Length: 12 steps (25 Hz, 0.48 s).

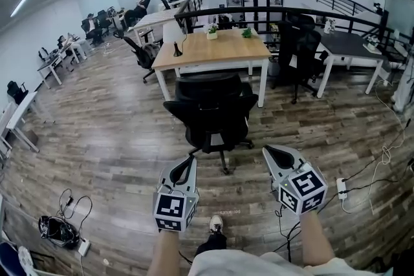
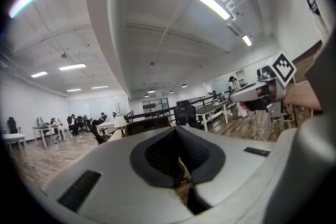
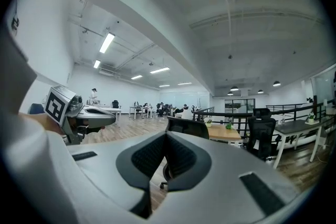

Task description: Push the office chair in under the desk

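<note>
In the head view a black office chair [image 1: 213,110] stands on the wooden floor with its back towards me, just in front of a wooden desk [image 1: 213,48] with white legs. Behind the chair and apart from it, my left gripper [image 1: 189,163] and my right gripper [image 1: 273,152] point level at it. Both are shut with nothing between the jaws. The left gripper view looks past the left gripper [image 2: 177,131] to the chair back [image 2: 147,126] and the right gripper [image 2: 252,93]. Seen in the right gripper view are the right gripper [image 3: 167,136], the chair [image 3: 189,127], the desk [image 3: 226,134] and the left gripper [image 3: 97,113].
A second black chair [image 1: 301,52] stands at a dark desk [image 1: 349,45] on the right. A power strip [image 1: 341,187] with cables lies on the floor at the right. A bag [image 1: 58,229] with cords lies at the lower left. A black railing [image 1: 259,10] runs behind the desk.
</note>
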### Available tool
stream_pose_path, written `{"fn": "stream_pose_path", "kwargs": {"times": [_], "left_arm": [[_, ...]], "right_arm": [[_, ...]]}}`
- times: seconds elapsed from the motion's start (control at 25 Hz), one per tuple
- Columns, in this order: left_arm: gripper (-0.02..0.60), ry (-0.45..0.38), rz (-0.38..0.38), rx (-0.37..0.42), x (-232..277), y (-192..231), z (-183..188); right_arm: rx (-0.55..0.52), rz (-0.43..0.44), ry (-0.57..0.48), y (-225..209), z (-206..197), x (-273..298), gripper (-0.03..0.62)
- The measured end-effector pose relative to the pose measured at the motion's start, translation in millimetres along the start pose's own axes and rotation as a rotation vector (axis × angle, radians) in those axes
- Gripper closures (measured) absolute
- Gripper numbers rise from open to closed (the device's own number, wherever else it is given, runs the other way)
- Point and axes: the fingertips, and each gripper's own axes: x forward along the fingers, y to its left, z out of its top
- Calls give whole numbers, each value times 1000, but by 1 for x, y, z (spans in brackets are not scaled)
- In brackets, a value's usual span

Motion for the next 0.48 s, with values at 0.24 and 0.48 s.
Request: {"fn": "stream_pose_path", "kwargs": {"times": [0.24,0.48], "left_arm": [[571,-8,-14,-1,34,15,-7],[571,-13,-7,-3,80,53,-15]], "right_arm": [[2,-4,-2,-19,-1,30,588],[-11,-29,-16,-46,3,74,586]]}}
